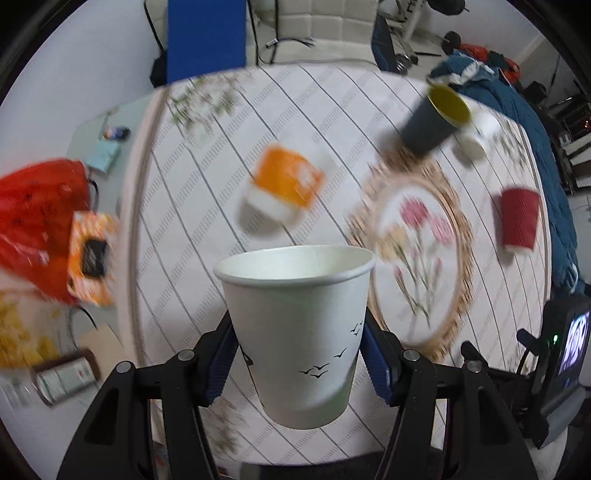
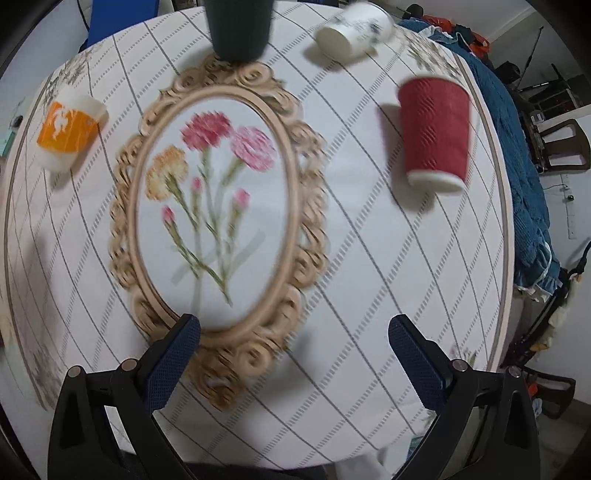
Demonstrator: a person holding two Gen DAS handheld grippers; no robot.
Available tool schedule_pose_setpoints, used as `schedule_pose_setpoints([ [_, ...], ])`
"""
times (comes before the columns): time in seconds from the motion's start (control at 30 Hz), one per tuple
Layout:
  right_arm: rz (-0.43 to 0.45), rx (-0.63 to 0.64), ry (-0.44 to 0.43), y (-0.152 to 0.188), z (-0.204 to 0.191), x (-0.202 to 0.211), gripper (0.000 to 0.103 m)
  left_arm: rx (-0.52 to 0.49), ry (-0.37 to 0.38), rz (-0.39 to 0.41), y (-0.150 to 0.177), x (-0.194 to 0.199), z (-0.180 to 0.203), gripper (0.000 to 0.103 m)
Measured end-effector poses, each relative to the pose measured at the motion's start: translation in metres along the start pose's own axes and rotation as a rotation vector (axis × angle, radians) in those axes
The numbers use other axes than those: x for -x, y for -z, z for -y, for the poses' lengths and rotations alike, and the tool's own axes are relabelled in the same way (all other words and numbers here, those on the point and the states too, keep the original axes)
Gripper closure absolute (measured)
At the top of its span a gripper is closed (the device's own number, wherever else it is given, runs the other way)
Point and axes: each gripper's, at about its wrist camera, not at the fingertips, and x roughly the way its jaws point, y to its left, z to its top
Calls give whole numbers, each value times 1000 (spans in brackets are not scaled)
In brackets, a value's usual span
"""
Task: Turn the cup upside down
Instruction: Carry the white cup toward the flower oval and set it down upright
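My left gripper [image 1: 297, 354] is shut on a white paper cup [image 1: 295, 332] with small black birds printed on it. The cup is held above the table, mouth up and slightly tilted. My right gripper [image 2: 293, 332] is open and empty, hovering over the near end of the oval flower print [image 2: 214, 206]. It also shows at the right edge of the left wrist view [image 1: 554, 369].
On the round striped tablecloth [image 2: 369, 280] a red ribbed cup [image 2: 436, 133] stands upside down, an orange-and-white cup [image 2: 68, 129] stands upside down at left, a dark cup [image 2: 238, 29] stands at the back, and a white cup [image 2: 354, 31] lies on its side. Red bag [image 1: 37, 218] lies off the table.
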Motion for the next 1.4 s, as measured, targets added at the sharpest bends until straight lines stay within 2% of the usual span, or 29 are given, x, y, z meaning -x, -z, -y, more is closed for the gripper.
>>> schedule_pose_setpoints([
  [0.2,-26,2,12,38,38,-12,0,-8,2,-82,59,-37,52,43],
  [0.4,-43,18,13,66,67,-30,0,37,24,-170,83,-82,76,43],
  [0.63,-84,24,18,76,81,-54,0,25,14,-209,83,-113,94,43],
  [0.83,-91,3,22,69,94,-63,0,0,-6,-237,74,-137,104,43],
  [1.23,-73,-34,27,56,103,-60,0,5,-1,-242,58,-148,116,41],
  [1.3,-72,-36,25,55,103,-57,0,9,-7,-253,56,-151,118,33],
  [1.33,-71,-37,25,57,102,-57,0,8,-10,-251,53,-153,119,22],
  [1.37,-71,-38,26,55,98,-55,0,7,-15,-246,53,-154,121,17],
  [1.4,-71,-39,26,54,97,-55,0,6,-18,-240,52,-153,122,17],
])
